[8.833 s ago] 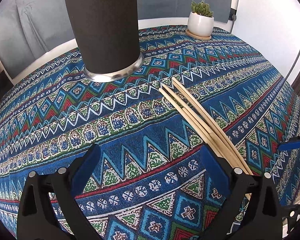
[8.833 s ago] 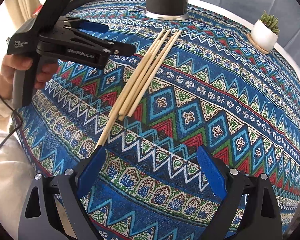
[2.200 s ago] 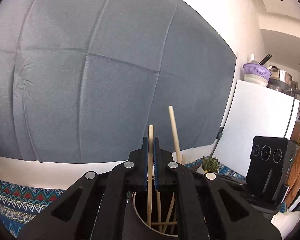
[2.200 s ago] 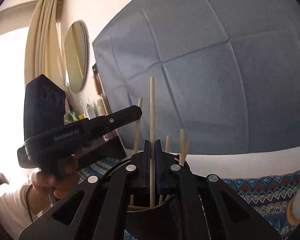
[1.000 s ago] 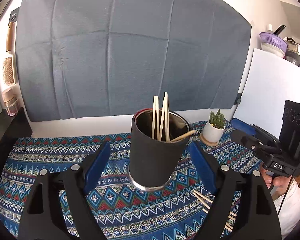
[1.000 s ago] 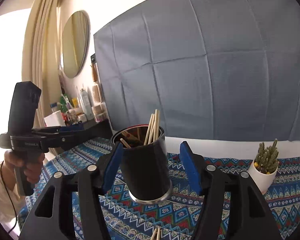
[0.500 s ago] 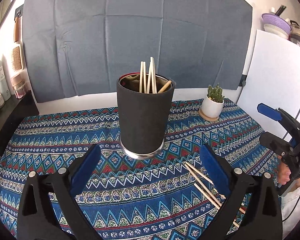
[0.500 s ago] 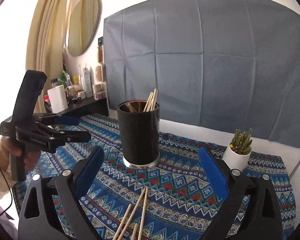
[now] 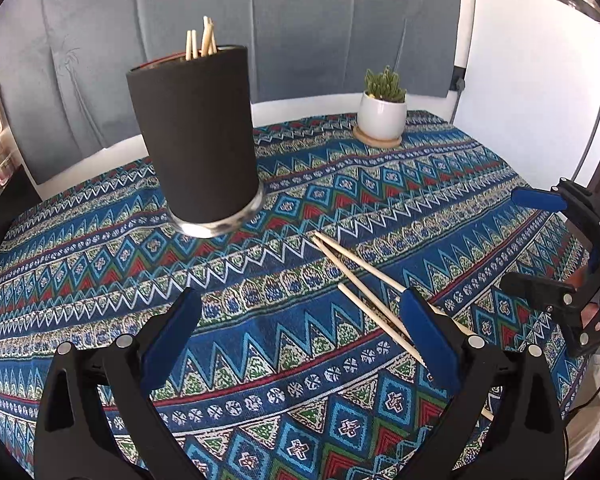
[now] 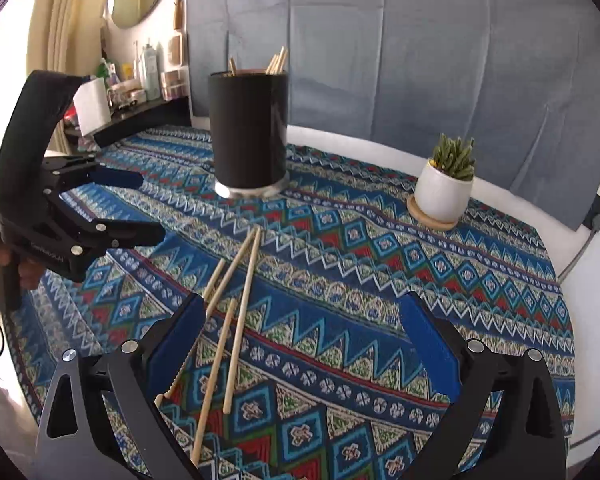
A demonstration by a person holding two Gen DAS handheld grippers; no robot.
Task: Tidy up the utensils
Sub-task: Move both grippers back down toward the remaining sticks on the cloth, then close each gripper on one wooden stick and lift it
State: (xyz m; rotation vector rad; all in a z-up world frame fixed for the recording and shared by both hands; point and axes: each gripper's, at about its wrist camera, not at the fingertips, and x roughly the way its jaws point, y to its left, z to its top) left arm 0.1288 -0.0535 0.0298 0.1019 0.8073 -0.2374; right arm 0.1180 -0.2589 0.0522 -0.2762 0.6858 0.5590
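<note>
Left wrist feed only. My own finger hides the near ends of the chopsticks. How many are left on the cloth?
Observer: In the right wrist view I count four chopsticks on the cloth, fanned toward the cup.
Operator: Is the right gripper holding any?
Observer: No. The right gripper is open, its jaws have just been opening, and nothing is gripped. The sticks lie flat, partly behind one finger.
Operator: How does mine look from outside?
Observer: The left gripper is open too, its jaws also just opened, and nothing is between its fingers. It hangs to the picture-left of the sticks.
</note>
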